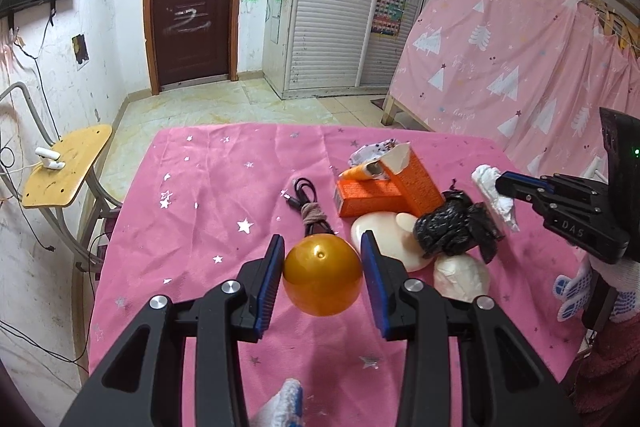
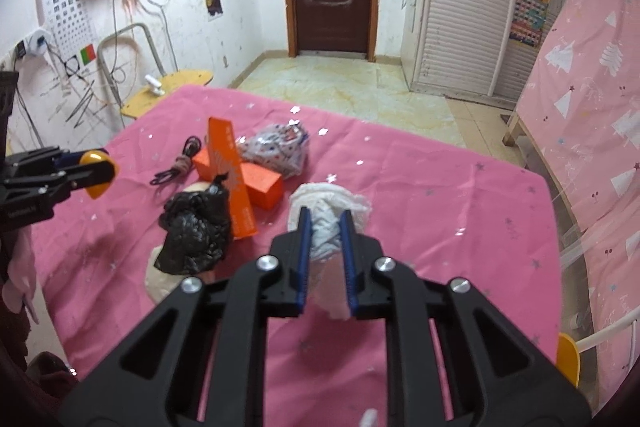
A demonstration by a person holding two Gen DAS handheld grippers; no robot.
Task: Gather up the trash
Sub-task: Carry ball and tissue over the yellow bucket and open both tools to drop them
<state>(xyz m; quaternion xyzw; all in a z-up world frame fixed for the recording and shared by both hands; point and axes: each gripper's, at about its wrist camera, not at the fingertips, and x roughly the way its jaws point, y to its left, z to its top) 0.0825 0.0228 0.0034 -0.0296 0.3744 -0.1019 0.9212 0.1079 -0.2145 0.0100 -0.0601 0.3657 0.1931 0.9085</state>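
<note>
My left gripper [image 1: 322, 247] is shut on an orange ball [image 1: 322, 274] and holds it above the pink tablecloth [image 1: 200, 227]; it also shows in the right wrist view [image 2: 98, 174]. My right gripper [image 2: 326, 223] is shut on a crumpled white tissue [image 2: 326, 223], lifted over the table; the tissue also shows in the left wrist view [image 1: 494, 197]. A black plastic bag [image 1: 456, 227] [image 2: 196, 231], two orange boxes [image 1: 384, 193] [image 2: 240, 171] and a patterned wrapper [image 2: 280, 149] lie in a pile mid-table.
A black cable [image 1: 306, 205] lies beside the boxes. Cream-coloured lumps [image 1: 384, 239] lie under the black bag. A yellow chair [image 1: 64, 167] stands left of the table. A pink curtained bed [image 1: 520, 47] stands at the right.
</note>
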